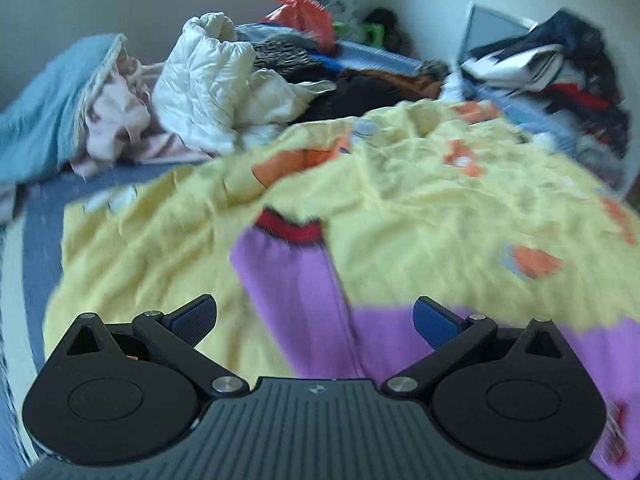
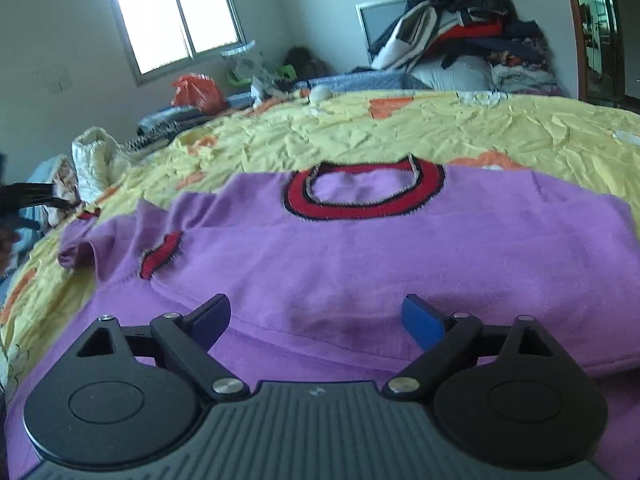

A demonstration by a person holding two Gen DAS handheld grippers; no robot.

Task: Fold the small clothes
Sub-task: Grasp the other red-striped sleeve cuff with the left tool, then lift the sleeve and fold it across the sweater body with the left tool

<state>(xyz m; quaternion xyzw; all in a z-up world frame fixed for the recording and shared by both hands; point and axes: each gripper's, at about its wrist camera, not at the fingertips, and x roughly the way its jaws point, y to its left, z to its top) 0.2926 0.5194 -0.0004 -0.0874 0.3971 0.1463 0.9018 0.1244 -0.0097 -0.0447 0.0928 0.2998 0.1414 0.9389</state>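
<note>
A small purple shirt with a red and black collar lies flat on a yellow sheet, filling the centre and lower part of the right wrist view. One sleeve with a red cuff lies at the middle left. The right gripper is low over the shirt, its fingers wide apart and holding nothing. In the blurred left wrist view, the left gripper is also spread apart and empty, above a purple sleeve.
</note>
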